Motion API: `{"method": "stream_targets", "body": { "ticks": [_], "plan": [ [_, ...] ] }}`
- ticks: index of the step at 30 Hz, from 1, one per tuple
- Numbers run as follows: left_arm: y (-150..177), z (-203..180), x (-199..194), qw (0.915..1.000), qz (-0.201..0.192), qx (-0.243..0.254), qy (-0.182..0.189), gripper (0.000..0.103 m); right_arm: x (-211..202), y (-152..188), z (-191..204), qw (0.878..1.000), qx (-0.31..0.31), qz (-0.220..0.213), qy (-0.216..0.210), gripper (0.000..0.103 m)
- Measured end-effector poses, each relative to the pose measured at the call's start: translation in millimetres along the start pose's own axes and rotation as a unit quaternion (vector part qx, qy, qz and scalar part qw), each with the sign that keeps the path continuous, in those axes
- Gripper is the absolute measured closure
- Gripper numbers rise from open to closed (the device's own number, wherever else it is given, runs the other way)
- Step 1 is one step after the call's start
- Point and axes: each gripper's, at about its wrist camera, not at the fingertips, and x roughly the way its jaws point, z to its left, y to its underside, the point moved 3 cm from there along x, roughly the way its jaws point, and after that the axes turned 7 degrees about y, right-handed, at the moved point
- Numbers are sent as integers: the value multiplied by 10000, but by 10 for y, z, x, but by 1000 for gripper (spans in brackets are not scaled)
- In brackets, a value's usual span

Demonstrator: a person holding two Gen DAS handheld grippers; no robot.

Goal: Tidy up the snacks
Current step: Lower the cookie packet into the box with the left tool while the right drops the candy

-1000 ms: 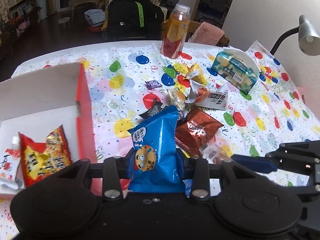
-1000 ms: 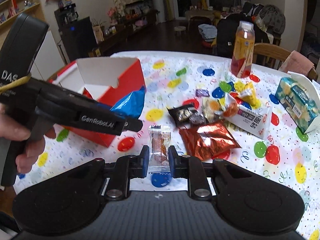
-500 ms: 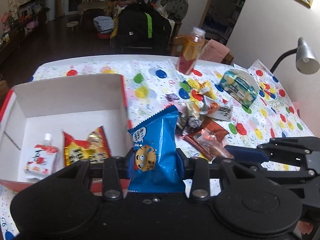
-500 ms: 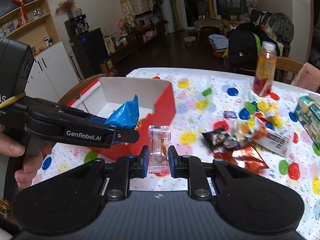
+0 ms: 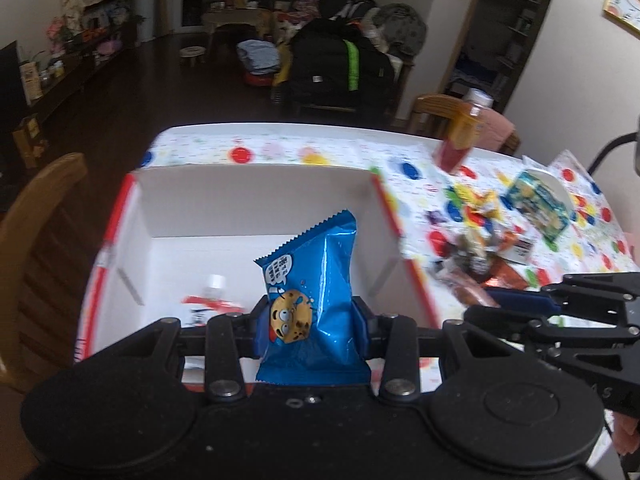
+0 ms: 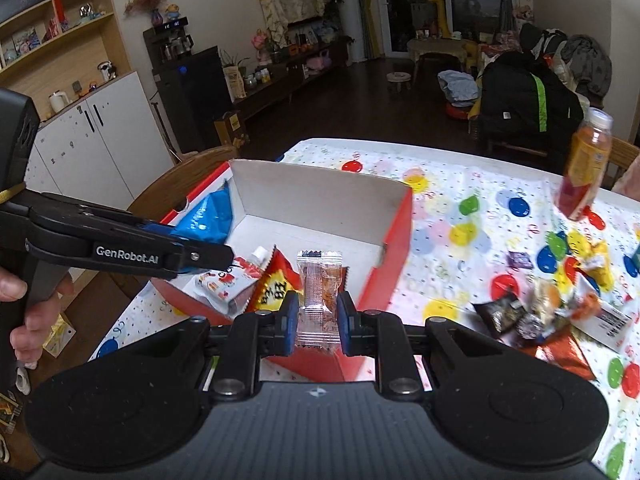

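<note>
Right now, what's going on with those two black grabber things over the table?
A person is sorting snacks into a red box. The left gripper holds a blue cookie bag over the box; the right gripper holds a clear candy near its edge. Two packets lie inside; more snacks wait on the table.

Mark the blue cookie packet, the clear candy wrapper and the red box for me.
blue cookie packet (image 5: 310, 300): left wrist view, on the cookie face.
clear candy wrapper (image 6: 320, 292): right wrist view, mid-wrapper.
red box (image 6: 394, 240): right wrist view, right outer wall.
</note>
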Motion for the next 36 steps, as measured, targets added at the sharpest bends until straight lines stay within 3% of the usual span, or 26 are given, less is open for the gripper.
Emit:
{"method": "stream_targets", "body": {
  "ticks": [14, 25, 36],
  "plan": [
    [-204, 749, 395, 9979, 382, 131, -509, 65, 853, -256, 341, 9978, -266, 486, 372, 83],
    [-252, 840, 896, 9939, 884, 344, -571, 65, 1371, -308, 383, 9931, -336, 952, 594, 83],
    [-203, 805, 1224, 9843, 1472, 712, -656, 65, 1514, -272, 412, 9904, -429, 1139, 649, 83]
  ]
}}
